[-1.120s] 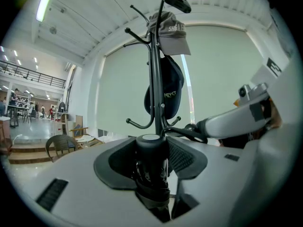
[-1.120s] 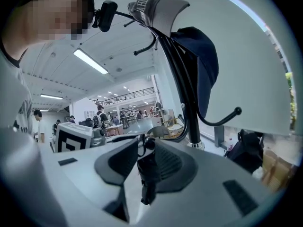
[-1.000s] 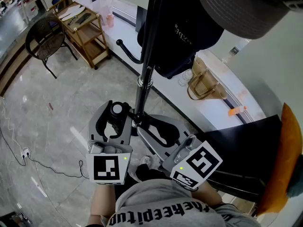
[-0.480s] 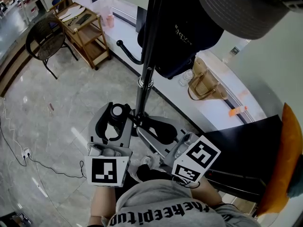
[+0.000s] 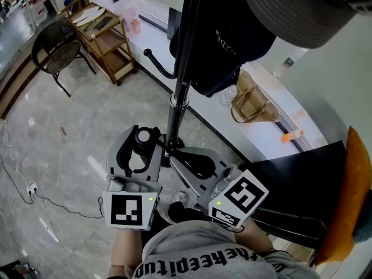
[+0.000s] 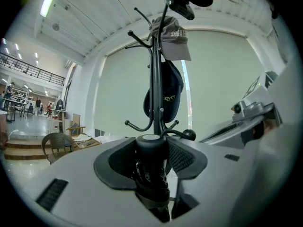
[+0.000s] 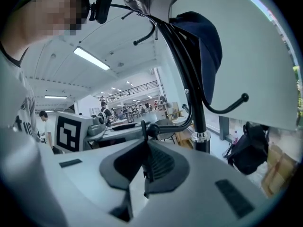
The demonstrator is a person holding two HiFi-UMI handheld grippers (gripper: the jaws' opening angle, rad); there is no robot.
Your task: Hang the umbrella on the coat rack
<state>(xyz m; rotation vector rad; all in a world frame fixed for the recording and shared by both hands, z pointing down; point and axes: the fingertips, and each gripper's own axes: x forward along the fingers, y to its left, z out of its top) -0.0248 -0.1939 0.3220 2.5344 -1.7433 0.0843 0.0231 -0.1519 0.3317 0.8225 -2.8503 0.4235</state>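
Nearest the person, the left tool (image 5: 141,150) and the right tool (image 5: 177,154) were held side by side above the grey marble floor (image 5: 70,150). The left tool was clamped on the folded black umbrella (image 6: 151,174), which stood upright between its pads with the rounded handle cap uppermost. The right tool's jaws were closing and stood nearly together, with a thin dark strap (image 7: 144,148) caught between the pads; where that strap was attached could not be made out. Just beyond both tools rose the black coat rack (image 5: 178,92), with the umbrella close to the left of its pole and not hung on it. A ball-tipped hook (image 6: 188,135) lay just past the umbrella's cap. Higher on the rack hung a dark cap (image 5: 229,45) and a grey cap (image 6: 173,37). Far left stood a wicker chair (image 5: 55,48) and a wooden trolley (image 5: 104,36).
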